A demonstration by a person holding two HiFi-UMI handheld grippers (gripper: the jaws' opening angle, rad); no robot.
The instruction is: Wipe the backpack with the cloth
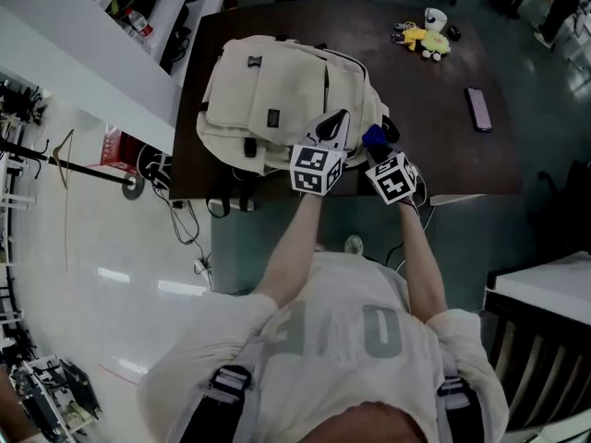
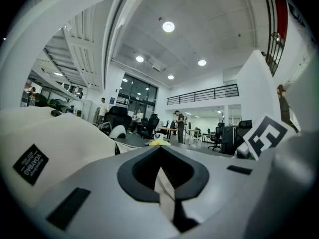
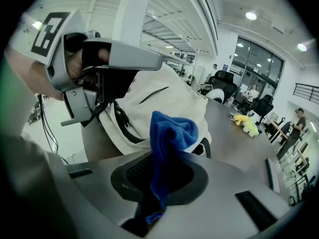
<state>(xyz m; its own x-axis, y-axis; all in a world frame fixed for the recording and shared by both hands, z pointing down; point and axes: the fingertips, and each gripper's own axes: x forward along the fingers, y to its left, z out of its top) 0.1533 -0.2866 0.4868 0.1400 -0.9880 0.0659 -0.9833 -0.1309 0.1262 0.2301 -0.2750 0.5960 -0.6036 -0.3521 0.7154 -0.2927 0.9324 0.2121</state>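
A cream backpack (image 1: 277, 100) lies on the dark table (image 1: 443, 155) near its front left corner. My left gripper (image 1: 333, 125) is at the backpack's near right side, shut on a thin cream strip of the backpack (image 2: 164, 187). The bag's body (image 2: 55, 138) fills the left of the left gripper view. Just to the right, my right gripper (image 1: 379, 149) is shut on a blue cloth (image 1: 373, 137). The cloth (image 3: 169, 133) stands bunched above the jaws, close to the backpack's side (image 3: 159, 101). In the right gripper view the left gripper (image 3: 144, 59) is at upper left, with black straps (image 3: 119, 121) below it.
A phone (image 1: 479, 109) lies on the table's right part. A yellow plush toy (image 1: 428, 40) and a white cup (image 1: 435, 17) are at the far edge. Cables (image 1: 180, 215) trail on the floor left of the table. A white desk (image 1: 545, 293) stands at right.
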